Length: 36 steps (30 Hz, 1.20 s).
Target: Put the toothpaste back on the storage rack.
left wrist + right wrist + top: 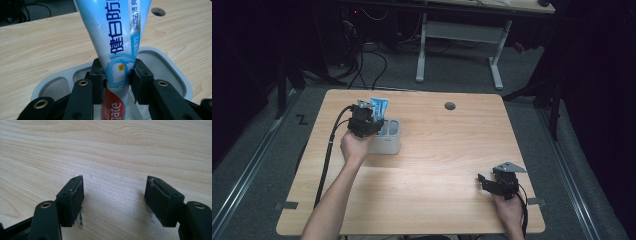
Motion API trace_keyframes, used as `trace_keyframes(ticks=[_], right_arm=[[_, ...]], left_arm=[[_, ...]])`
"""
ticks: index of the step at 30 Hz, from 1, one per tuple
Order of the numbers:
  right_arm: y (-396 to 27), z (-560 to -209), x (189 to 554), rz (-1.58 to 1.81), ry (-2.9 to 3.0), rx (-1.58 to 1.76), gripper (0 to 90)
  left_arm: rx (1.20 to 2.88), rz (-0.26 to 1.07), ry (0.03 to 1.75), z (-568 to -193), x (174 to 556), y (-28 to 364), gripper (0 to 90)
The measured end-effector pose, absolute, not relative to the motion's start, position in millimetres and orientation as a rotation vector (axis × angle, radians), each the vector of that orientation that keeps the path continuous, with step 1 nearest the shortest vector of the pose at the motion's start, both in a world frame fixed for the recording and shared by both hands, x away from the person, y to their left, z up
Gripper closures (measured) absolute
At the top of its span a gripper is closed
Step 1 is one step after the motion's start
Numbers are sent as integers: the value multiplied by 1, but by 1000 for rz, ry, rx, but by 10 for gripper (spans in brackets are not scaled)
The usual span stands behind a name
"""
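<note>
Dark floor and cables surround a pale wooden table (437, 165) in the high view, with a white desk frame (459, 47) standing at 12 o'clock beyond it. A round cable hole (450, 106) sits near the table's far edge. At about 10 o'clock from the table's centre stands a grey holder (389, 142), and the left gripper (371, 119), held in the left hand (356, 146), hovers over its left part. A blue-white tube (379, 106) rises from between its jaws, tilted toward 1 o'clock. A black cable (328, 150) trails from this gripper toward 7 o'clock. At 4 o'clock, near the table's near edge, the right hand (508, 206) holds the right gripper (482, 180) low over bare wood, jaws pointing toward 9 o'clock.

From the left gripper view, the jaws are closed onto the tube (117, 50), pads pressing its lower part from 9 and 3 o'clock. The tube stands nearly upright, its red end down inside a compartment of the holder (175, 72); whether it touches the bottom is hidden. The hole (158, 11) lies at 1 o'clock.

From the right gripper view, the jaws stand wide apart with nothing between them, bare table (112, 150) beneath. The pads (75, 202) look frayed at their edges.
</note>
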State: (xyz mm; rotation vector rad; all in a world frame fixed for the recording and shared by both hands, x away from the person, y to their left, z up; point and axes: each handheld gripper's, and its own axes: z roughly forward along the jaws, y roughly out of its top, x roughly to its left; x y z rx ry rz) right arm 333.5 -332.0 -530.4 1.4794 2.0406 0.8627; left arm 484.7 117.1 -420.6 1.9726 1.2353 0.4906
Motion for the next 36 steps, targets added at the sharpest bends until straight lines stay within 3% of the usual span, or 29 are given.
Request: trace_keyframes(ticks=[11, 23, 36], right_arm=[[-332, -530, 334, 864, 2040, 1480, 320], [-332, -530, 333, 862, 2041, 1479, 320], [-332, -530, 333, 862, 2041, 1479, 320]], left_arm=[[1953, 472, 1242, -425, 482, 122, 646], [1898, 513, 1218, -413, 475, 129, 461], [1876, 539, 1187, -407, 463, 136, 436]])
